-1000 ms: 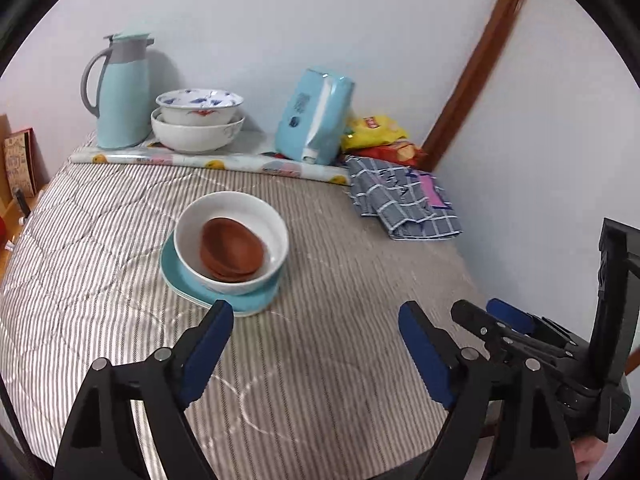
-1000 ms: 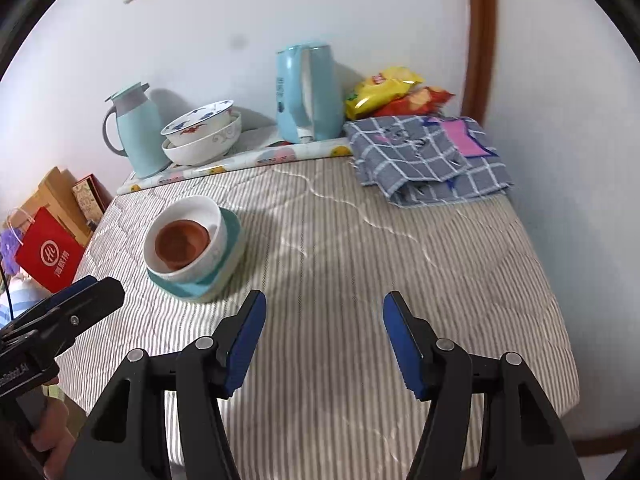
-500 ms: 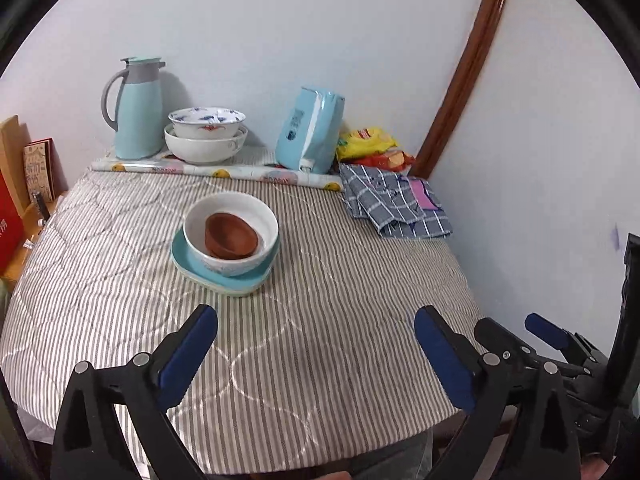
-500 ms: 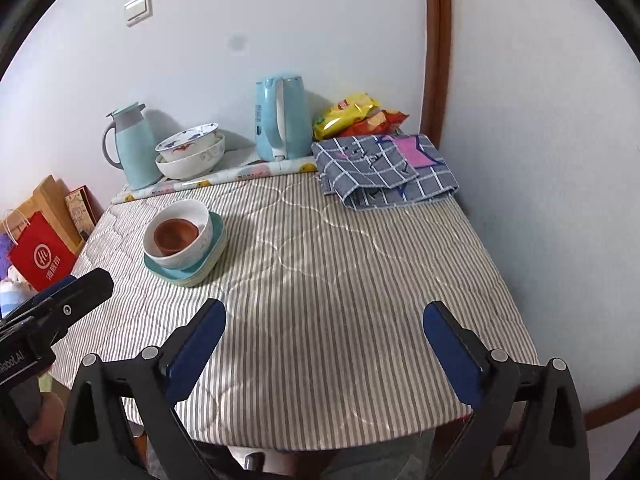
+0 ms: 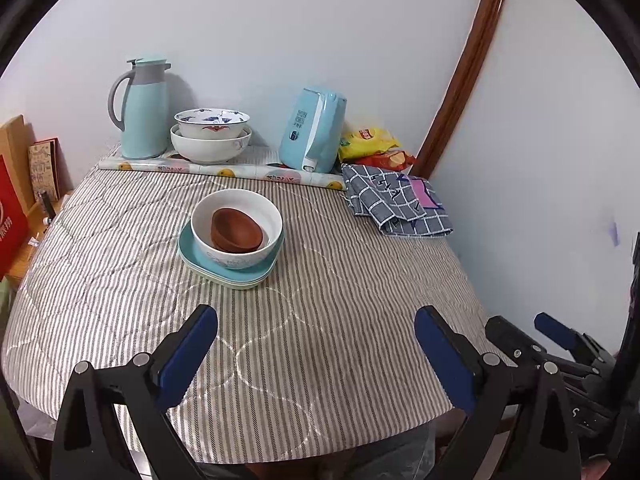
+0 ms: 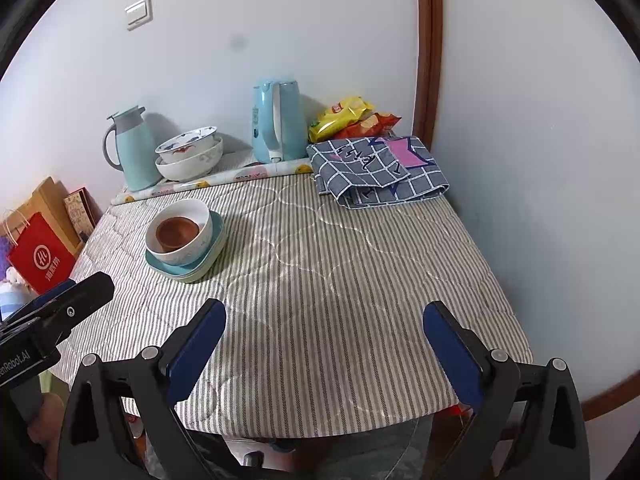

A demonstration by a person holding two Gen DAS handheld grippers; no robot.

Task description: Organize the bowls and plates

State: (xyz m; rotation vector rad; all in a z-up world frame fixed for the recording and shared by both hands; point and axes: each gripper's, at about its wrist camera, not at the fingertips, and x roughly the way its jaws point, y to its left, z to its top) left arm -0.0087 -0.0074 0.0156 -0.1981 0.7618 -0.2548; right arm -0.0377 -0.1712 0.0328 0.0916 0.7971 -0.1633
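Note:
A small brown bowl (image 5: 237, 230) sits inside a white bowl (image 5: 240, 254), which stands on stacked teal plates (image 5: 200, 264) left of the table's middle. The stack also shows in the right wrist view: brown bowl (image 6: 177, 230), white bowl (image 6: 188, 254), teal plates (image 6: 210, 256). Two nested patterned bowls (image 5: 211, 136) (image 6: 188, 156) stand at the back by the wall. My left gripper (image 5: 316, 344) is open and empty over the table's near edge. My right gripper (image 6: 324, 340) is open and empty, also at the near edge, well short of the stack.
At the back stand a teal jug (image 5: 142, 110), a blue kettle (image 5: 314, 136), snack bags (image 5: 370, 142) and a rolled patterned sheet (image 5: 224, 170). A folded checked cloth (image 5: 396, 204) lies at the back right. A red bag (image 6: 38, 256) and boxes stand left of the table (image 6: 360, 280).
Both grippers have pulled back from the stack toward the table's near edge. The right gripper's jaws have opened wider. The bowls and plates have not moved.

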